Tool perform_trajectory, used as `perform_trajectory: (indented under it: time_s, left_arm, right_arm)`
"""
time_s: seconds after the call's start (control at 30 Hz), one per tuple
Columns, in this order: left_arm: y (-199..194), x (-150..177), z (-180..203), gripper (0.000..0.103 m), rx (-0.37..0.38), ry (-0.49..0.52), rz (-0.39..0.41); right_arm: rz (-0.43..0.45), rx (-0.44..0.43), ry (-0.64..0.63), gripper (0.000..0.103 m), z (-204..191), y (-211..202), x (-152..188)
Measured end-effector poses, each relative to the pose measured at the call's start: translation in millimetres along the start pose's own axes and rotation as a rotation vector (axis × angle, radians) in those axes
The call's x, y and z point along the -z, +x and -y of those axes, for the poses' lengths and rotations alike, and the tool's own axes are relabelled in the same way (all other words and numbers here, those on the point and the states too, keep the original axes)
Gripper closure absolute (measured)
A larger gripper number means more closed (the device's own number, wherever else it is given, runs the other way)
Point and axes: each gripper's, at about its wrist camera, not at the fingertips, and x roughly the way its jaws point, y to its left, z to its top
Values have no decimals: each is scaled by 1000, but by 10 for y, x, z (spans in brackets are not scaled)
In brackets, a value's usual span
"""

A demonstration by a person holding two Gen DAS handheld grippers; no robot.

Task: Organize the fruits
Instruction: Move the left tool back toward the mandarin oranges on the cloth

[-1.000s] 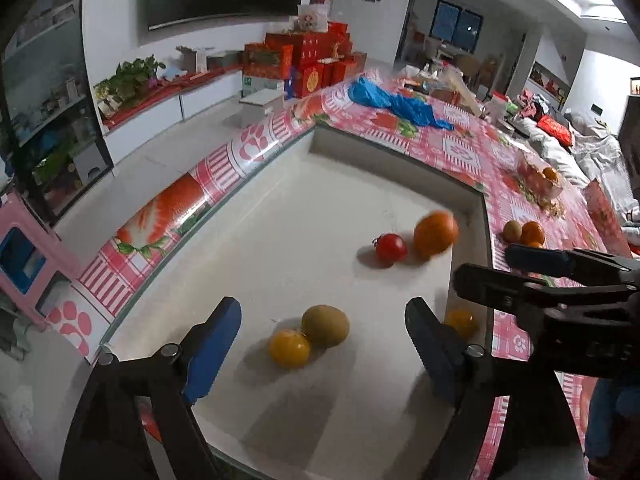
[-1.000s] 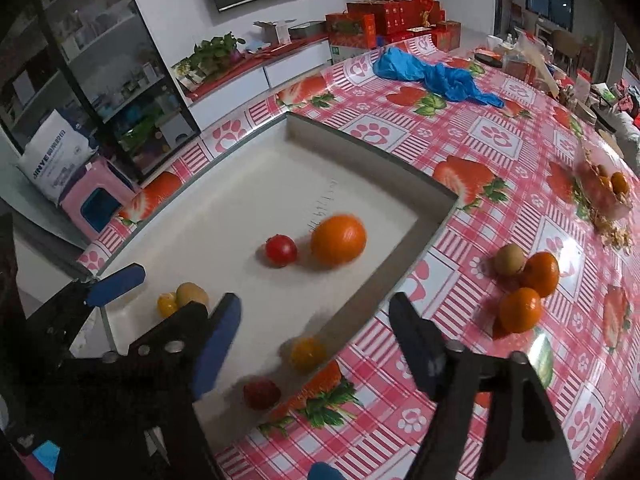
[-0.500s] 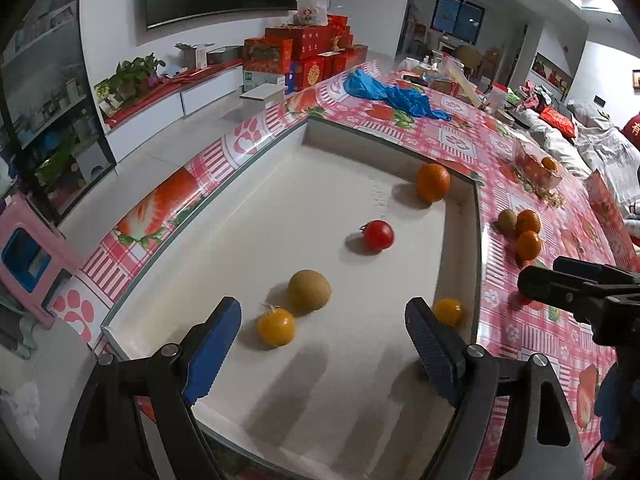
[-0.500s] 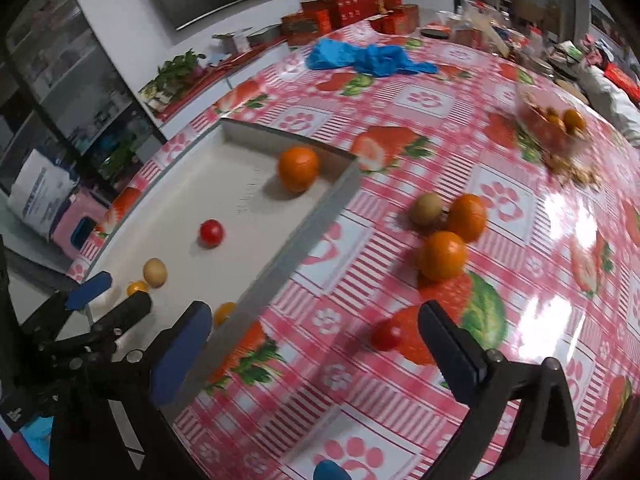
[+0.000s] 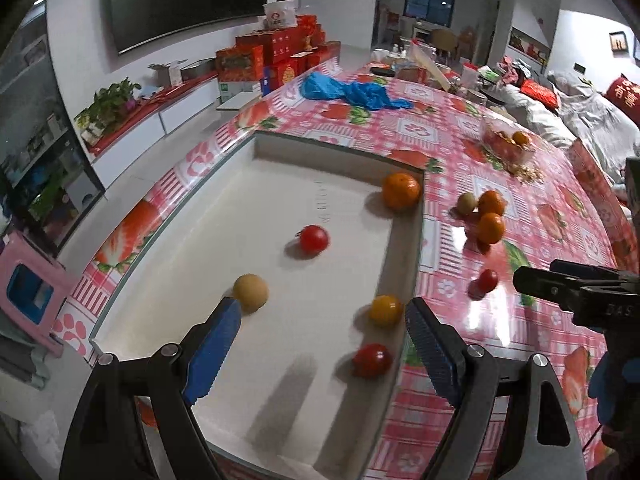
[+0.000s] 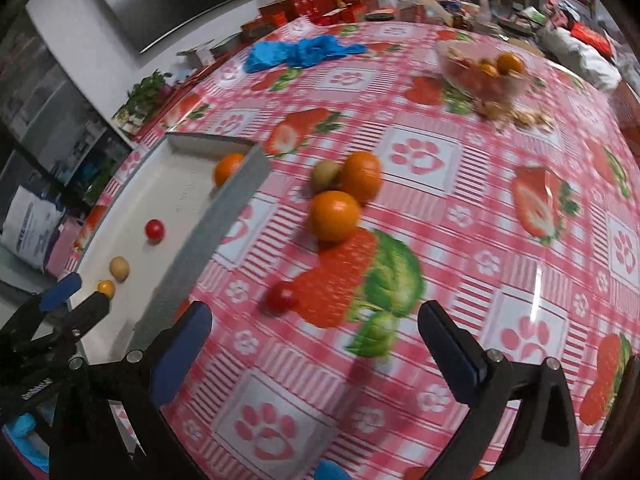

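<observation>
**Both hand-held grippers empty over the fruit**

My left hand-held gripper (image 5: 322, 330) hangs wide open over the white tray (image 5: 280, 208), nothing between its pads. Inside the tray lie an orange (image 5: 401, 191) in the far corner, a red tomato (image 5: 314, 239), a tan round fruit (image 5: 251, 292), a yellow one (image 5: 385, 310) and another red one (image 5: 372, 360). My right hand-held gripper (image 6: 312, 340) is spread fully, also empty, over the desk (image 6: 500, 240) beside the tray, where two oranges (image 6: 335, 216), a kiwi (image 6: 325, 176) and a small tomato (image 6: 281, 298) rest.
</observation>
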Motion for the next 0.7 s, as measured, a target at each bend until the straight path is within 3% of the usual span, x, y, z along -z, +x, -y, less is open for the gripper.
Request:
perform_trajectory:
  time_s: [0.33,0.53,0.63,0.7]
  left_arm:
    - [-146,-300,528,18,84,96,4]
    - [-202,-610,828,18,129,126,35]
    - [-79,-683,962,18,155,122,8]
    - [75,-653,1057,18,152,123,-30]
  right_arm:
    - [14,135,61,0,617,-151,108]
    - [8,273,6,0,791,-184,331]
    - [-2,309,-27,0,794,-114,472]
    - [46,308,-32,0,790,-154,544]
